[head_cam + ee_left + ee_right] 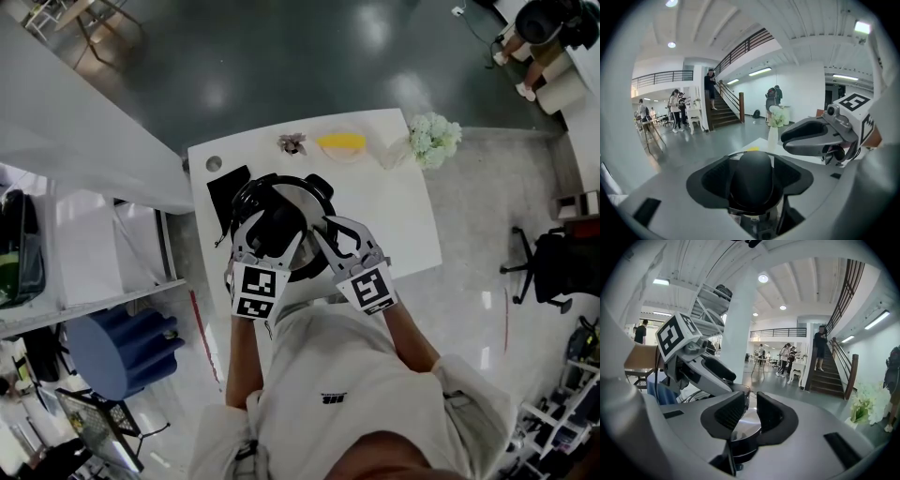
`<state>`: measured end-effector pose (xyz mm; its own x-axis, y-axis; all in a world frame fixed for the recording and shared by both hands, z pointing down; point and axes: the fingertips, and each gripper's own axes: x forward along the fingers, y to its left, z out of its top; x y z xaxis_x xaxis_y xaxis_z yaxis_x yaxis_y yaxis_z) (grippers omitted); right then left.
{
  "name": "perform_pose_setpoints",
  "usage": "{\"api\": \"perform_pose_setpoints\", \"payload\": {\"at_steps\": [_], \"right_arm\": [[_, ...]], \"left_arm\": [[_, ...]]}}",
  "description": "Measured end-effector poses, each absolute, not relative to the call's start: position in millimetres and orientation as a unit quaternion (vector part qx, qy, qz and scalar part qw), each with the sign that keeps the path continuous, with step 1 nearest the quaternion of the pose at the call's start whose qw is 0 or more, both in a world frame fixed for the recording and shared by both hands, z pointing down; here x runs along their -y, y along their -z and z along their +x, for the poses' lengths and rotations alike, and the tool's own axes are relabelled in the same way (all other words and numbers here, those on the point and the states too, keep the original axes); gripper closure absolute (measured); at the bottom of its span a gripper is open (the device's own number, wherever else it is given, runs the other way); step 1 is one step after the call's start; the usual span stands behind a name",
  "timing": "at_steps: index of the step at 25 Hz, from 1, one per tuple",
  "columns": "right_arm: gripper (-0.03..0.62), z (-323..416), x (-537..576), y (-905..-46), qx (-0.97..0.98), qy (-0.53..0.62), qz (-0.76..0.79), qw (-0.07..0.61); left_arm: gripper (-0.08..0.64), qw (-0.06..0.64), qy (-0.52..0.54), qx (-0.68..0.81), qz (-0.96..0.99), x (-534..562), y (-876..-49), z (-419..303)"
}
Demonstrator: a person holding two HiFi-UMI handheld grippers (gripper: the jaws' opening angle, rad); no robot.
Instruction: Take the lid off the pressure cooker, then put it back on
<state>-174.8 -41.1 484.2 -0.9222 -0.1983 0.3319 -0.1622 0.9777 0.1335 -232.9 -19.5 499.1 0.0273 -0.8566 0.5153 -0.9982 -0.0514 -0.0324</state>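
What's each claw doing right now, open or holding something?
Left claw: open, lid knob between its jaws, not gripped.
Right claw: nearly closed over the pressure cooker; grip cannot be told.

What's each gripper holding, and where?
Left gripper open around the black knob of the steel cooker lid, not gripping. Right gripper narrowly parted at its edge; grip cannot be told.

White T-shirt (328, 375) (dark chest logo (334, 397))

Large open office hall: staircase (723, 115), mezzanine railing (661, 75), swivel chair (548, 267), polished grey floor (281, 66)
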Motion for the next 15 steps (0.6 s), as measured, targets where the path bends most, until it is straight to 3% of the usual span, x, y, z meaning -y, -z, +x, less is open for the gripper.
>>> {"api": "perform_pose_setpoints", "payload": {"at_steps": [5,15], "right_arm": [[0.508,-175,42,-480,0.976,0.072,0.105,0.176],[0.508,-178,33,-479,0.972,0.080,0.118,0.187]], "left_arm": [[0.275,0.139,-0.178,0.701,0.677,7,-484,-239],[0.302,0.139,-0.166,0.716,0.664,-17,-486,-247]]}}
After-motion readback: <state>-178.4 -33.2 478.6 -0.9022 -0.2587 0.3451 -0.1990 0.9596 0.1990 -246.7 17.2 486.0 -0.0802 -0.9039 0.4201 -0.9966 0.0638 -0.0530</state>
